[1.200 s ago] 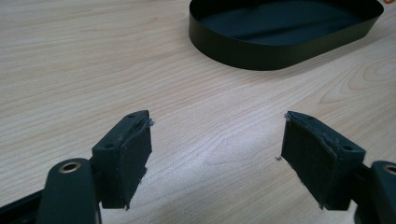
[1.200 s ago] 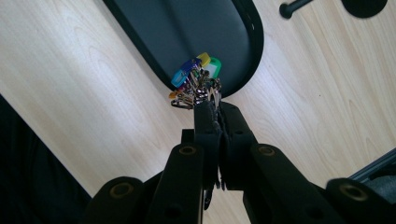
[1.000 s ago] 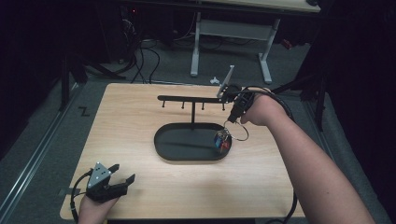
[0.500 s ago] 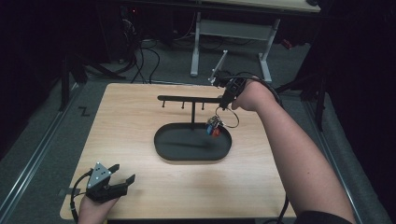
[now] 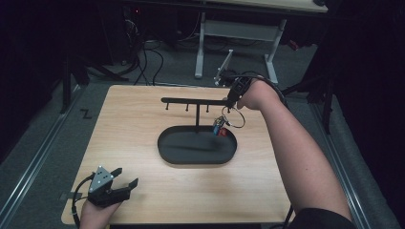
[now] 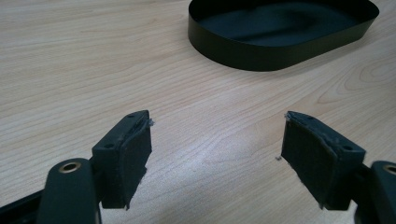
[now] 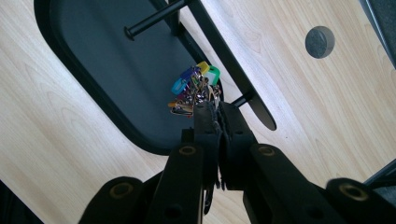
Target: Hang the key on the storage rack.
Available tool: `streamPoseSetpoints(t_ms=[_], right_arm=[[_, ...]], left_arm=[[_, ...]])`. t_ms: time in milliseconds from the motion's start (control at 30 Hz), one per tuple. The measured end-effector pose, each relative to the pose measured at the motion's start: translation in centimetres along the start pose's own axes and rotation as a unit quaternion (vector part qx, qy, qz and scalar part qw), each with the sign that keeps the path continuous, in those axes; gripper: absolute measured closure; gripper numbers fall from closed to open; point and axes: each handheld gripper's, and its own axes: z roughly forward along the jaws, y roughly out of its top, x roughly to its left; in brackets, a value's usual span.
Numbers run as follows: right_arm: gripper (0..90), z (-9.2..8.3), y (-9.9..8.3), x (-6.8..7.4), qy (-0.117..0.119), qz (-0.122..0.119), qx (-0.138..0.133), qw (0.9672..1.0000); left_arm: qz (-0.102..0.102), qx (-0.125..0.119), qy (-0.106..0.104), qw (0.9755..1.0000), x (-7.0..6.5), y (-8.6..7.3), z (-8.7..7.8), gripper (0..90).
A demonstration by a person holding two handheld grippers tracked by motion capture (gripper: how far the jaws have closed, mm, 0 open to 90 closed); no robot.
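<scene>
Over the tray (image 5: 165,148), my right tongs (image 7: 215,112) are clamping the key bunch (image 7: 194,86); I'm lining its ring up with a rack (image 5: 191,101) peg. Left tongs (image 6: 215,154) are resting apart.

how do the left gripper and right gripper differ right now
The left gripper has its jaws wide apart with nothing between them; the right gripper is shut on a bunch of keys with coloured tags. The left gripper sits low at the near corner of the table; the right gripper is raised by the end of the black hook rack, above the oval tray. Both are black, two-jawed and hand-held.
</scene>
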Motion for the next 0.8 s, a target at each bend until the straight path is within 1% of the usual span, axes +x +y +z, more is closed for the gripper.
streamPoseSetpoints(t_ms=[200, 300, 433, 500, 600, 667, 733, 767, 800], right_arm=[[87.5, 0.25, -0.12, -0.27, -0.001, 0.004, -0.002, 1.0000], [87.5, 0.53, -0.17, -0.28, -0.001, 0.010, -0.002, 0.9999], [87.1, 0.71, -0.19, -0.34, -0.002, 0.008, -0.005, 1.0000], [86.9, 0.68, -0.18, -0.33, 0.001, 0.009, -0.006, 0.9999], [85.4, 0.46, -0.13, -0.34, -0.003, 0.011, -0.017, 0.9998], [84.7, 0.22, -0.12, -0.32, -0.008, 0.016, -0.020, 0.9997], [84.4, 0.06, -0.23, -0.25, -0.009, 0.016, -0.021, 0.9996], [83.6, 0.01, -0.33, -0.30, -0.010, 0.012, -0.024, 0.9996], [83.0, -0.09, -0.42, -0.24, -0.013, 0.015, -0.023, 0.9995]], left_arm=[[0.001, -0.001, 0.000, 1.0000, -0.06, -0.01, 0.05, 24.6], [0.001, 0.000, 0.000, 1.0000, -0.06, -0.03, 0.06, 24.6], [0.000, -0.001, -0.001, 1.0000, -0.06, -0.03, 0.09, 24.6], [0.000, 0.001, -0.002, 1.0000, -0.06, -0.02, 0.10, 24.6], [0.002, 0.002, -0.002, 1.0000, -0.05, 0.01, 0.10, 24.6], [0.002, 0.001, -0.003, 1.0000, -0.06, 0.02, 0.09, 24.6], [0.001, -0.001, -0.002, 1.0000, -0.09, 0.02, 0.10, 24.6], [0.000, -0.001, -0.002, 1.0000, -0.07, 0.03, 0.09, 24.6], [0.000, -0.001, -0.002, 1.0000, -0.07, 0.04, 0.10, 24.6]])
